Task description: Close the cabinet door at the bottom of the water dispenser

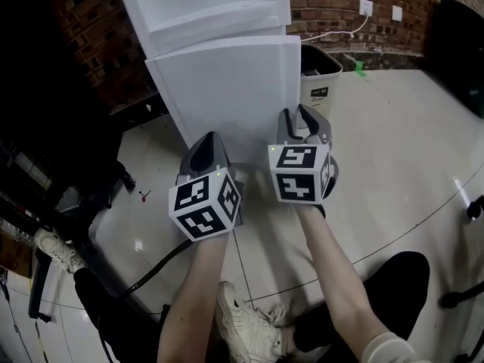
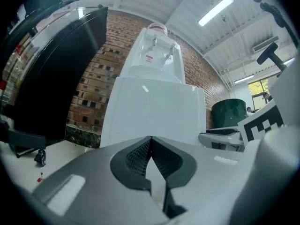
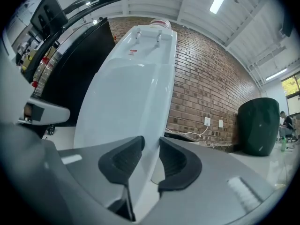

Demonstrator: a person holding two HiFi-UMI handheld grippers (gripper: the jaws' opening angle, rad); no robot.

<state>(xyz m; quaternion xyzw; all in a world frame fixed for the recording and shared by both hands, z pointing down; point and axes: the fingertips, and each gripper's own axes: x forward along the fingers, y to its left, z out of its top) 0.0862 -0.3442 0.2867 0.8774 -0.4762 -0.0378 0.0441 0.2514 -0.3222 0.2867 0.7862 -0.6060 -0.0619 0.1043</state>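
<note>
The white water dispenser [image 1: 204, 6] stands against the brick wall. Its bottom cabinet door [image 1: 227, 82] hangs swung out towards me. My right gripper [image 1: 295, 113] is at the door's right edge. In the right gripper view the door's edge [image 3: 126, 102] fills the gap between the pads, so the right gripper [image 3: 151, 142] is shut on it. My left gripper [image 1: 208, 138] is shut with nothing in it and points at the lower part of the door's face. In the left gripper view the left gripper [image 2: 150, 139] has its tips together just short of the door [image 2: 154, 111].
A white bin with a black liner [image 1: 319, 74] stands right of the dispenser, close behind the door's edge. A wall socket [image 1: 366, 7] with a cable is above it. Dark furniture [image 1: 45, 66] fills the left. A dark round bin [image 3: 260, 125] is far right. My shoe [image 1: 249, 324] is below.
</note>
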